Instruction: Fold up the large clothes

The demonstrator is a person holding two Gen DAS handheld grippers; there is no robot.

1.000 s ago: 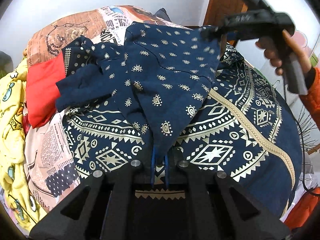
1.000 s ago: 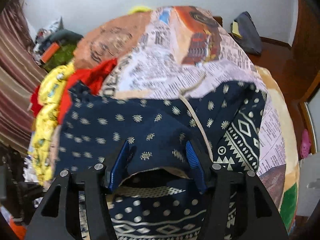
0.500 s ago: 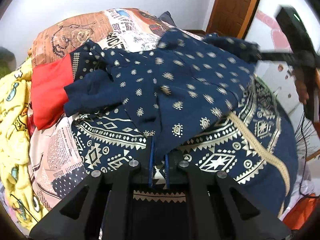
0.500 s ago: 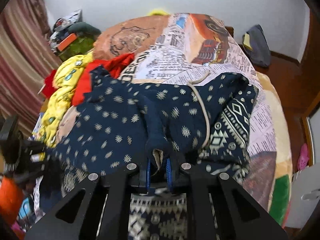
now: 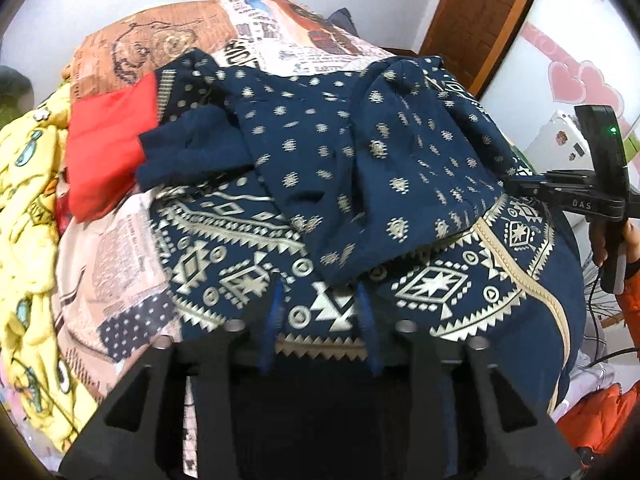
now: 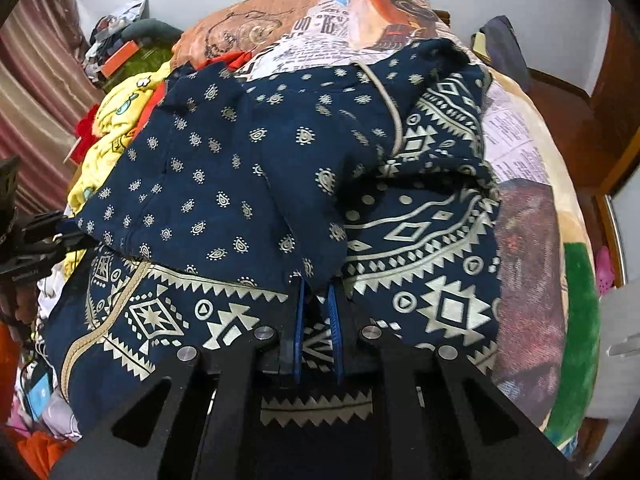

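Over on the bed (image 5: 120,240), just dropped the garment (image 5: 360,152) flap: left gripper (image 5: 320,304) fingers now apart, right gripper (image 6: 318,300) clamped on its edge, fold nearly laid.

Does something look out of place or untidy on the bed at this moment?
Yes. The navy patterned garment is not flat: its folded-over part lies bunched and skewed. A red cloth and a yellow cartoon-print cloth lie crumpled beside it. The left gripper is open; the right gripper pinches the edge.
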